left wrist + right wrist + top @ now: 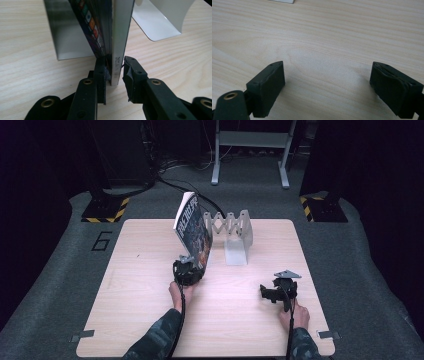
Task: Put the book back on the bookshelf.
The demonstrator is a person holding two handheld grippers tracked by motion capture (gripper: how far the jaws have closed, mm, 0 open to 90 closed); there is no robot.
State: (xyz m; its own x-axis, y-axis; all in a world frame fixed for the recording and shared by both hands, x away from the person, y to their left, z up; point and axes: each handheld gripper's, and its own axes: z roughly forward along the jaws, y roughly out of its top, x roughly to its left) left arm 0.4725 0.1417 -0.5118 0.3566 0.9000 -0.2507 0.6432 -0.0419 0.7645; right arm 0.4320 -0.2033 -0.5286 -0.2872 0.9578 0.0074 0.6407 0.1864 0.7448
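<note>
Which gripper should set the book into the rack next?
Left. The left gripper is already closed on the book right beside the rack. The right gripper sits open and empty over bare table, farther off.

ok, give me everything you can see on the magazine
The magazine is thin and glossy, with a dark, busy, colourful cover and a white spine edge carrying small print. It stands on its bottom edge on the wooden table, tilted, just left of the white accordion book rack. The left tongs straddle its lower corner: one jaw touches the cover side, while the other looks slightly apart from the spine side. The grip looks loose or unfinished.
</note>
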